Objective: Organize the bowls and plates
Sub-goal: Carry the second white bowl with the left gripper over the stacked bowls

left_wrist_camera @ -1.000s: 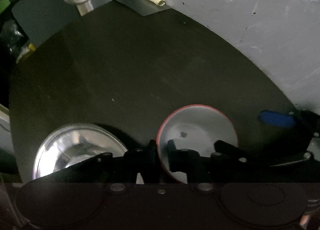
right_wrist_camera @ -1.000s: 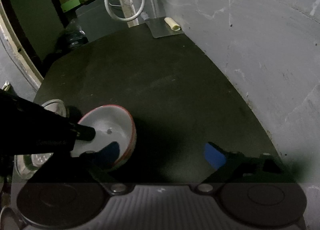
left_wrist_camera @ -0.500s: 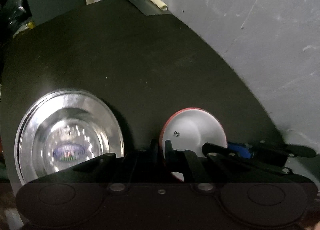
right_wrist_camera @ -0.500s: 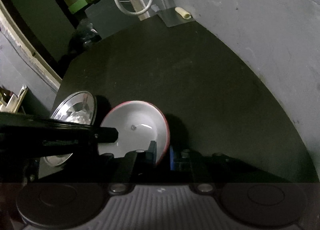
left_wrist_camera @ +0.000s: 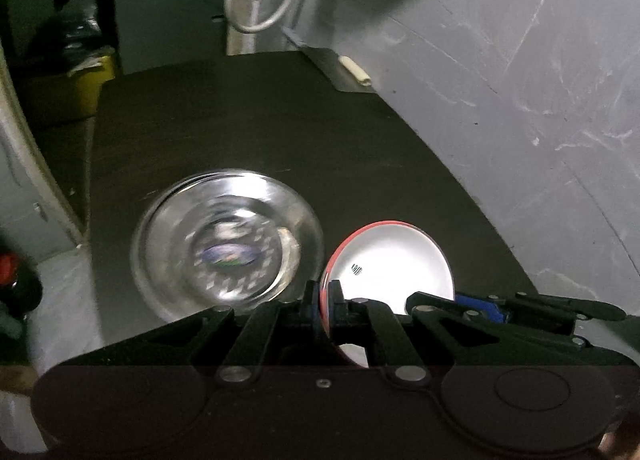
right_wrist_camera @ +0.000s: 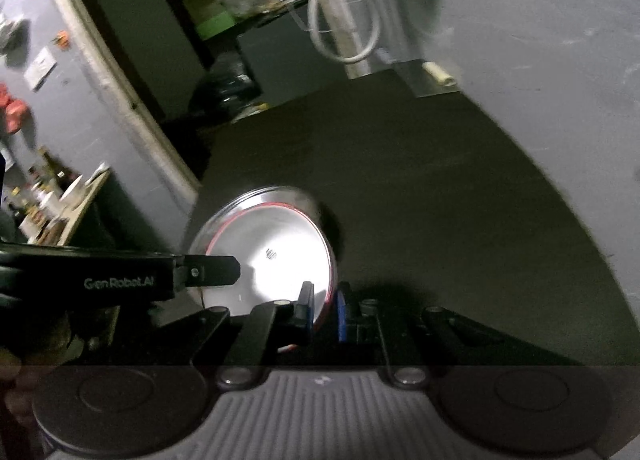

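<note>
A white bowl with a red rim [left_wrist_camera: 394,260] is held off the dark table by both grippers. My left gripper [left_wrist_camera: 326,304] is shut on its left rim. My right gripper [right_wrist_camera: 323,310] is shut on its right rim; its blue-padded finger [left_wrist_camera: 482,306] shows in the left wrist view. A shiny steel plate [left_wrist_camera: 228,244] lies on the table to the left of the bowl. In the right wrist view the bowl [right_wrist_camera: 276,260] hangs in front of the steel plate [right_wrist_camera: 288,193], hiding most of it. The left gripper's arm [right_wrist_camera: 120,280] reaches in from the left.
The dark table [left_wrist_camera: 280,132] runs back to a grey wall [left_wrist_camera: 520,80] on the right. A small metal sheet with a cream roll [left_wrist_camera: 354,70] lies at the far corner. A looped white cable [left_wrist_camera: 260,0] hangs behind. The table's left edge [left_wrist_camera: 94,188] drops off.
Both grippers have lifted the bowl and carried it left, so it now hangs next to and partly over the steel plate. The right gripper closed on the bowl's rim.
</note>
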Tool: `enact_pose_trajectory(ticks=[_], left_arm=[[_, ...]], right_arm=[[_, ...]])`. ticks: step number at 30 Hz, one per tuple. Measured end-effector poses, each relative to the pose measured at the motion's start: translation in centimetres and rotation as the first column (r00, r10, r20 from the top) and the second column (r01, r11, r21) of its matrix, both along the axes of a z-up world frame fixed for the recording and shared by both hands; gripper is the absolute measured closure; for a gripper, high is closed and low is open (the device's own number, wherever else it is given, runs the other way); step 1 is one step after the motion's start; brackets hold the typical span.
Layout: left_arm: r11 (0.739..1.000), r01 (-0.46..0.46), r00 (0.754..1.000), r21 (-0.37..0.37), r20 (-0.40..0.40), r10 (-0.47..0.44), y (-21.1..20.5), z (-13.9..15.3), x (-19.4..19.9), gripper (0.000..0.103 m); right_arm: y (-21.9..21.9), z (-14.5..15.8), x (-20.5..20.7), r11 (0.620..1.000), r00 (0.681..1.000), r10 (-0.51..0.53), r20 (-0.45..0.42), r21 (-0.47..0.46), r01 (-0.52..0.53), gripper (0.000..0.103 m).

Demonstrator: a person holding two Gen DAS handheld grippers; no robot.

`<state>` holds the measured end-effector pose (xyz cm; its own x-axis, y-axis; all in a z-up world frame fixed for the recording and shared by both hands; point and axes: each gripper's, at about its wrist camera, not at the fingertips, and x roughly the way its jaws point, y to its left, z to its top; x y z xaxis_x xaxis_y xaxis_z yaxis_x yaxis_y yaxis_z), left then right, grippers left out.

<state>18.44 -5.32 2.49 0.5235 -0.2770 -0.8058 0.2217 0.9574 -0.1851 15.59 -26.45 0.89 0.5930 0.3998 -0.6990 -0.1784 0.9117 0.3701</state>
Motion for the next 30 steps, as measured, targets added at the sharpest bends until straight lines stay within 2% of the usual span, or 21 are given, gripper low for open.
enact_pose_trajectory(ticks=[7, 12, 21, 30], left_arm=[[0.997, -0.075, 0.997, -0.01, -0.018, 0.075, 4.2, -0.1, -3.5, 0.099], [0.993, -0.117, 0.992, -0.03, -0.061, 0.115, 6.2, -0.9, -5.2, 0.099], [0.988, -0.13, 0.989, -0.086, -0.084, 0.123, 7.3, -2.3, -7.3, 0.099], [0.991, -0.109, 0.988, -0.077, -0.122, 0.099, 7.0, -3.2, -8.3, 0.099]], right_arm=[[4.1, 0.6, -2.2, 0.995, 0.995, 0.102, -0.007, -0.008, -0.102, 0.09], [6.3, 0.8, -3.7, 0.985, 0.985, 0.168, -0.026, -0.043, -0.169, 0.09], [8.3, 1.2, -5.6, 0.961, 0.973, 0.219, -0.071, -0.158, -0.228, 0.09], [8.7, 0.9, -6.5, 0.941, 0.96, 0.249, -0.129, -0.204, -0.272, 0.09]])
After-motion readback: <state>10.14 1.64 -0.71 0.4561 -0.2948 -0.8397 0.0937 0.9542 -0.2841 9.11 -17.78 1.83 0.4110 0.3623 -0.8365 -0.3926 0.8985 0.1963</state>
